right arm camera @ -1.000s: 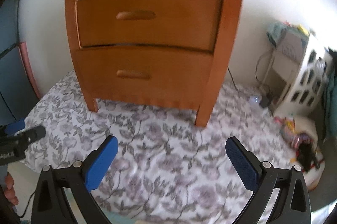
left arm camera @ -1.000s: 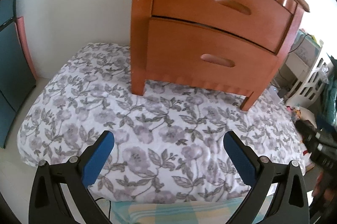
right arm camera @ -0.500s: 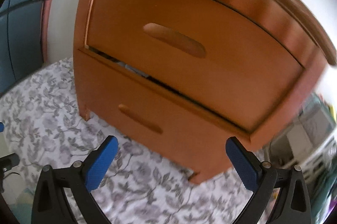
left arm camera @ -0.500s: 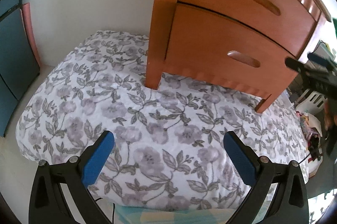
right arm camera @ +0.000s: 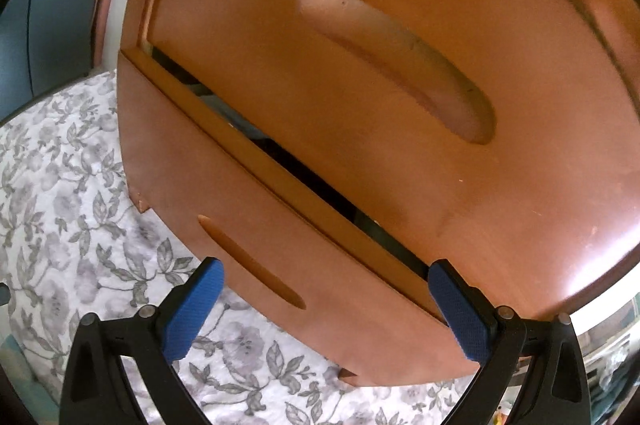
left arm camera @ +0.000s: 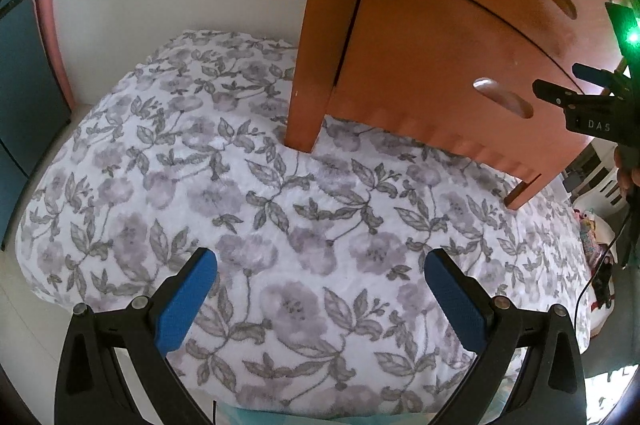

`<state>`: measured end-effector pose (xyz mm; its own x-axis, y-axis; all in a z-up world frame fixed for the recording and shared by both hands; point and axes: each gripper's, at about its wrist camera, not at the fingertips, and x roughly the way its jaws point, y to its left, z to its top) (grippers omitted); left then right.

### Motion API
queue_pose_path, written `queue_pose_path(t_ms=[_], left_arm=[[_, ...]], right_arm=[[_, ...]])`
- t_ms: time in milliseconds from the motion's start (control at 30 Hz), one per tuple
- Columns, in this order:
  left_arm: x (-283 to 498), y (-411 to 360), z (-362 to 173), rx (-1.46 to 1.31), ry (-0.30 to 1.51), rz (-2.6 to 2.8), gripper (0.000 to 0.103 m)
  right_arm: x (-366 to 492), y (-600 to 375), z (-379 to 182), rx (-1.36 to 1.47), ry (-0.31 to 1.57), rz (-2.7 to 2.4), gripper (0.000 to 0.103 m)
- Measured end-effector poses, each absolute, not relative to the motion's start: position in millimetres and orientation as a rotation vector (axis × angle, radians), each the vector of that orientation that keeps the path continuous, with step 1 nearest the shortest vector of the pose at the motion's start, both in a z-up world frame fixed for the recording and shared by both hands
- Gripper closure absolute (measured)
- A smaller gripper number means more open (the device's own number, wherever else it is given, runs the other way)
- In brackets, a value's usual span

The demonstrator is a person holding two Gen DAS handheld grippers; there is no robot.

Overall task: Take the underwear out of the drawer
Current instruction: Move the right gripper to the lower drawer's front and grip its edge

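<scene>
**Right wrist view: claw close to the upper drawer**

Right wrist view puts our right claw point(right arm camera: 322, 299) close before the wooden nightstand point(right arm camera: 520, 225), its blue pads spread wide with nothing between them. The upper drawer point(right arm camera: 360, 105) fills most of the frame, its long handle recess point(right arm camera: 400, 61) above the claw. The lower drawer point(right arm camera: 224, 185) stands slightly out, leaving a dark gap where something pale shows; we cannot tell if it is the underwear. In the left wrist view our left claw point(left arm camera: 320, 295) hangs over the floral bedspread point(left arm camera: 280, 225), pads also wide apart and empty. The nightstand stands toward the bedspread's far right edge, and the right claw appears at the frame's right edge.
</scene>
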<state>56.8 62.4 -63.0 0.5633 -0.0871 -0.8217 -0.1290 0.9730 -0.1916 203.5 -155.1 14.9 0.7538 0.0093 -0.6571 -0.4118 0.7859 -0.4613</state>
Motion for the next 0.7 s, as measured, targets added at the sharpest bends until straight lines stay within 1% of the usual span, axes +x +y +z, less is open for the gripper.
queue_pose_path(t_ms=[567, 633, 700], left_arm=[[72, 64, -86, -0.273, 1.013, -0.008, 0.0], [72, 64, -87, -0.275, 1.015, -0.01, 0.0], [72, 64, -89, -0.28, 1.02, -0.01, 0.0]], right_arm=[[214, -144, -4, -0.68, 0.686, 0.203, 0.0], [212, -142, -8, -0.688, 0.661, 0.164, 0.001], [210, -139, -12, -0.709, 0.634, 0.119, 0.005]])
